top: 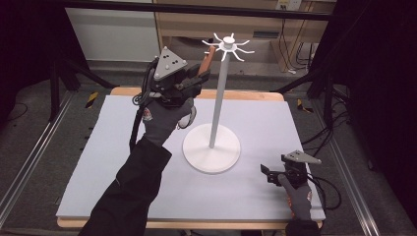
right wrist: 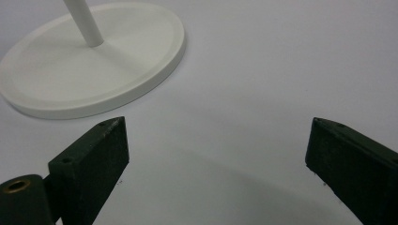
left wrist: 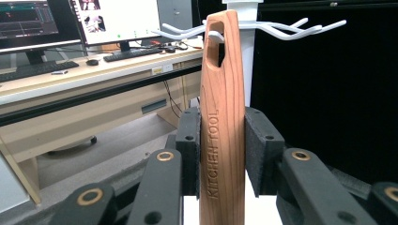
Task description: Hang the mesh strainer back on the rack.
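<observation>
Handle (left wrist: pixel 222 117) of wooden kitchen tool: stiff, light, smooth; left gripper (left wrist: pixel 220 150) clamps it mid-length, slot over a hook (left wrist: pixel 215 35) at 12 o'clock. Right gripper (right wrist: pixel 216 154) rests jaws wide, empty, rack base (right wrist: pixel 89 61) at 10 o'clock.

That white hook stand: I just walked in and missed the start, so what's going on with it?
A person is hanging a wooden utensil handle on the white stand. The left tool is shut on the handle, raised beside the stand's top. In the left gripper view, one white hook already sits inside the handle's slot. The right tool rests open and empty low over the grey mat, near the stand's base.
</observation>
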`<state>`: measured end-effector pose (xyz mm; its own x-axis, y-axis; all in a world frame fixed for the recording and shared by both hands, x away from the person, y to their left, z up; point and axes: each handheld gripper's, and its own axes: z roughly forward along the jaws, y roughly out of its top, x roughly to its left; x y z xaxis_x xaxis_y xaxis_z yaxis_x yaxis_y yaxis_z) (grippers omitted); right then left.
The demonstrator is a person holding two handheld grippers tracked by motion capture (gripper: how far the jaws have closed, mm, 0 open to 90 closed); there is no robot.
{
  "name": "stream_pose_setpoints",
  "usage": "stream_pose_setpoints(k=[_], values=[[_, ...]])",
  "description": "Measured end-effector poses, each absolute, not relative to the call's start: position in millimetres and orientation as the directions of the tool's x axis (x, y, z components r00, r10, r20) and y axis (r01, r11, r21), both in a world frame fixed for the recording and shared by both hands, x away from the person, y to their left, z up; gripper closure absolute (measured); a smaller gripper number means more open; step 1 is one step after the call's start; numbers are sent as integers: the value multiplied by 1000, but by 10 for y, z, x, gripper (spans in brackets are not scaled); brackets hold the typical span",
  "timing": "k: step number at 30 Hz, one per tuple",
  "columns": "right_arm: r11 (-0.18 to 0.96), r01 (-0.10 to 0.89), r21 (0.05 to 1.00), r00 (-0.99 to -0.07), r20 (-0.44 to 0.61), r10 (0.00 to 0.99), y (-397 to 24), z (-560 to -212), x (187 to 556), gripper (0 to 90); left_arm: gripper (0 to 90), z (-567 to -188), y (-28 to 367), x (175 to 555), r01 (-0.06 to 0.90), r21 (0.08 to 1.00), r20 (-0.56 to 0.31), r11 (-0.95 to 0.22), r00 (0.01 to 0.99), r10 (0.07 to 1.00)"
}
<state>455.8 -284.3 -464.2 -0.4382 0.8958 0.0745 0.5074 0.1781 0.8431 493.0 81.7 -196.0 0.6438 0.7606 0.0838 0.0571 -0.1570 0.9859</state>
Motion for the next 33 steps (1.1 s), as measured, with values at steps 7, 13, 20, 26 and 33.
stream_pose_setpoints(k=[7,13,20,26,33], values=[[179,508,843,-441,76,894,-2841,-4647,4563,68,690,-1980,807,4957,44,986,95,-161,643,760],[175,512,841,-441,82,894,-2832,-4652,4565,68,692,-2003,786,4974,53,983,100,-173,638,763],[180,513,840,-442,78,894,-2831,-4656,4569,67,655,-2012,796,4986,51,983,106,-179,636,764],[183,514,838,-442,77,894,-2829,-4658,4569,67,570,-2005,903,4954,60,986,80,-156,656,751],[187,516,836,-439,71,896,-2830,-4660,4569,67,455,-2064,1073,4872,82,988,45,-132,666,744]])
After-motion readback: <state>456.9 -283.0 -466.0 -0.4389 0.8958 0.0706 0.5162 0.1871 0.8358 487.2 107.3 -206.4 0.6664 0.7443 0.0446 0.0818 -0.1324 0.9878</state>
